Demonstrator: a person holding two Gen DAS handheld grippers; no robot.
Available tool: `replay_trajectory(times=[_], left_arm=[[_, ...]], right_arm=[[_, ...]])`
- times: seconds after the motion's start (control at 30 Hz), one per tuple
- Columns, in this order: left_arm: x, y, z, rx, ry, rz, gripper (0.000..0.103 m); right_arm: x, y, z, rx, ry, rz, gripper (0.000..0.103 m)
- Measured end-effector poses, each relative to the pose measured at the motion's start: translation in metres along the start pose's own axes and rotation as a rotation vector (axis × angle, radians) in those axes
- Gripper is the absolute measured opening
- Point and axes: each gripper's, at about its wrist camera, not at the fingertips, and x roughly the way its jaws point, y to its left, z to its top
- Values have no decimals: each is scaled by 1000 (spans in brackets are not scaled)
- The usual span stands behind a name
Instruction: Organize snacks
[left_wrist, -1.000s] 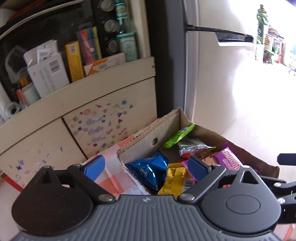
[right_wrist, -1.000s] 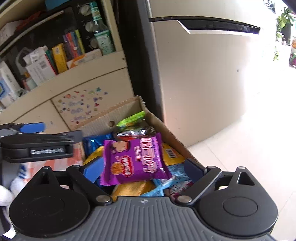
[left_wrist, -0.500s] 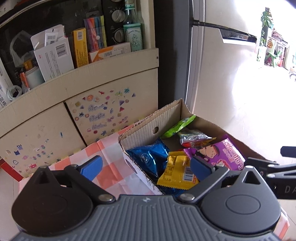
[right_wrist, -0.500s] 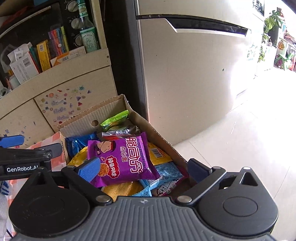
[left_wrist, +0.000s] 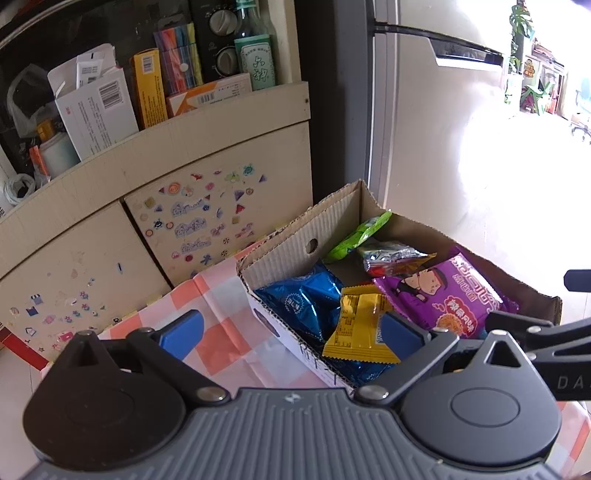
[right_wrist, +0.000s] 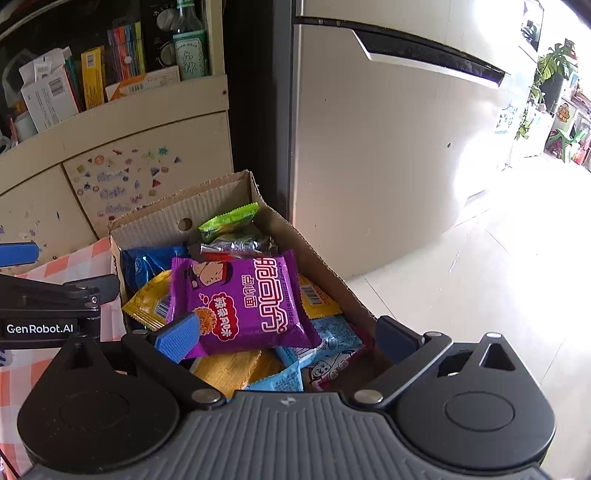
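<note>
The light, crinkly purple packet (right_wrist: 243, 302) atop the box (right_wrist: 325, 273) is best pinched at its sealed edge by the spread, empty right gripper (right_wrist: 284, 338).

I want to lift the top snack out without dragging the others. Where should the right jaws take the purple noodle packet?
Probably by the purple noodle packet's near crimped edge, coming from above: it lies flat on top of the pile in the cardboard box, and that edge sits between the open right gripper jaws.

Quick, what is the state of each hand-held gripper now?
Left hand-held gripper: open, holding nothing.
Right hand-held gripper: open, holding nothing.
</note>
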Motion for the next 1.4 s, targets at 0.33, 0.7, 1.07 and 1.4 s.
replay_trajectory(times=[0.33, 0.7, 1.07, 1.4], left_arm=[[7, -3, -5, -1, 37, 2, 102], [11, -4, -7, 1, 55, 8, 102], [13, -6, -8, 5, 66, 21, 101], [13, -6, -9, 7, 72, 42, 101]], right_arm=[[3, 0, -1, 28, 19, -18, 103], [5, 3, -2, 25, 29, -12, 103], [7, 4, -3, 23, 36, -14, 103], [9, 6, -4, 20, 45, -13, 103]])
